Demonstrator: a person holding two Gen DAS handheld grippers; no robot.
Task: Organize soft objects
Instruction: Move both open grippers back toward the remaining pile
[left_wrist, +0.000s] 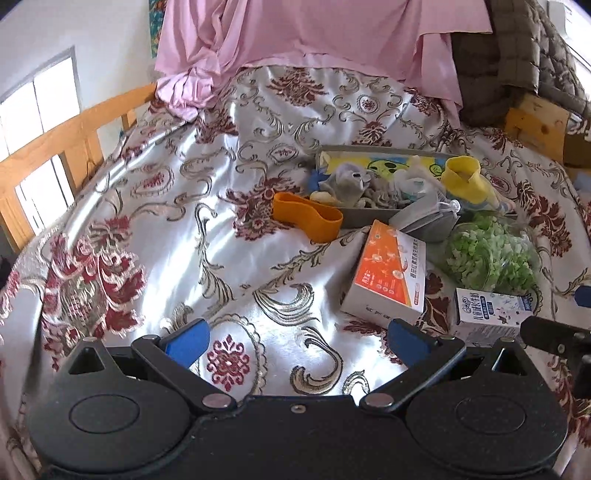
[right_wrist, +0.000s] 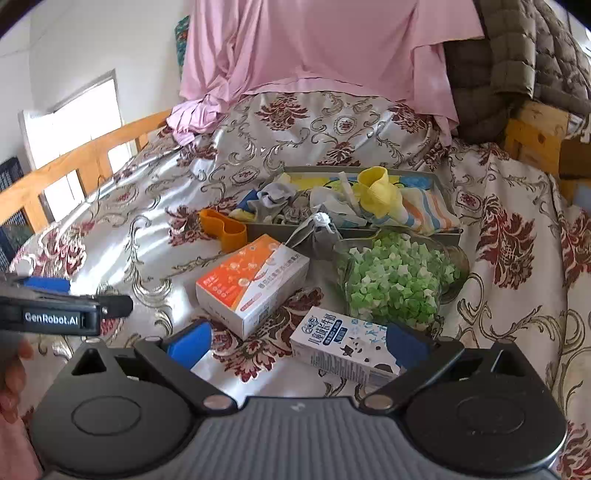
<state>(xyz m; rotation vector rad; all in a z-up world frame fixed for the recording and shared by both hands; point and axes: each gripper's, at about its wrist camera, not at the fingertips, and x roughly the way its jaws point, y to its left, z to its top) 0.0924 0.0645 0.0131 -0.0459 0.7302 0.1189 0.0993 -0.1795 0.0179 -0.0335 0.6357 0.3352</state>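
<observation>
Both units idle over the bed (left_wrist: 155, 206). Left hand-held gripper (left_wrist: 295, 339): jaws spread wide, nothing between them. Right hand-held gripper (right_wrist: 295, 341): same, wide open and empty, with the milk carton (right_wrist: 343, 350) just under its right finger.

I read this as the approach step, with no pick started. The grey tray (right_wrist: 448, 232) already holds socks, a yellow band (right_wrist: 376, 190) and a striped cloth (right_wrist: 428, 212).

Soft items outside the tray:
- orange band (left_wrist: 306, 218), lying on the bedspread against the tray's left end. It's a flattened loop; long axis runs left-right in the left view, far end angled toward the tray.
- grey drawstring pouch (right_wrist: 317, 236), leaning on the tray's front wall, cord end up.

Next move, my call: send left forward to the orange band, close across its short axis, lift it into the tray. The tissue box (left_wrist: 388, 269) and bag of green bits (right_wrist: 395, 277) are close by, so keep clear.
</observation>
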